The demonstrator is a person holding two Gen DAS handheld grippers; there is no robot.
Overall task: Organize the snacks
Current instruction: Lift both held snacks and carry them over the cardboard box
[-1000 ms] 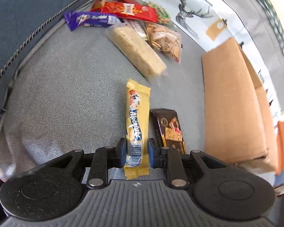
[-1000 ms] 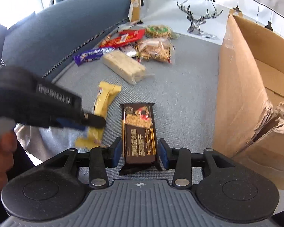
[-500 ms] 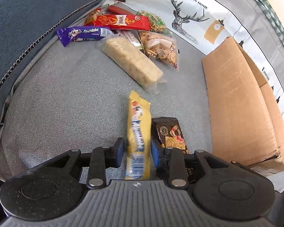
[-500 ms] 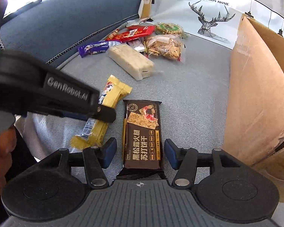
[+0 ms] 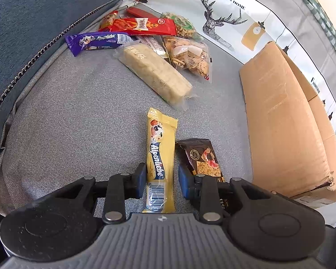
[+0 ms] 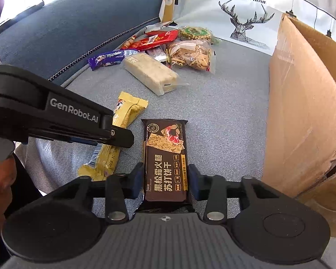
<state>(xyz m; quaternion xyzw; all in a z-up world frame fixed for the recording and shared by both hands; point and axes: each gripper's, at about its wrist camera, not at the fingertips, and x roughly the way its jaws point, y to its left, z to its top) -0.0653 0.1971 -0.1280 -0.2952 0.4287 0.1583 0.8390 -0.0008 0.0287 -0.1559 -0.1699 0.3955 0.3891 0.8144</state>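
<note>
Yellow foil fills the gap of the left gripper point(image 5: 161, 180): the yellow bar point(image 5: 160, 154) lies between its blue pads, but a small space shows on each side, so this gripper looks released and not pressing. In the right gripper point(image 6: 165, 180) the dark cracker pack point(image 6: 165, 159) sits between the fingers, and the pads seem to touch both of its edges; I judge it is clenched on the pack, but lightly. The two snacks lie side by side on the grey cushion point(image 5: 78, 123), almost touching, with the cracker pack just to the right of the left gripper. To the right of both grippers stands one cardboard box point(image 6: 302, 112), near, with its opening facing away from the left camera. What can go wrong: if the left gripper lifts now, the yellow bar will stay behind or slide out, because the pads do not hold it. The grippers are also close together, so they may knock each other when they turn toward the box. The smooth wrapper of the cracker pack may slip if the grip is weak. Farther ahead lies the pile: one pale block point(image 5: 154, 74) in clear wrap, one purple bar point(image 5: 96, 41), one red pack point(image 5: 141, 25), one clear bag of biscuits point(image 5: 188, 56), one round green-labelled snack point(image 5: 181, 23), and some others half hidden under them, which I cannot count.
</note>
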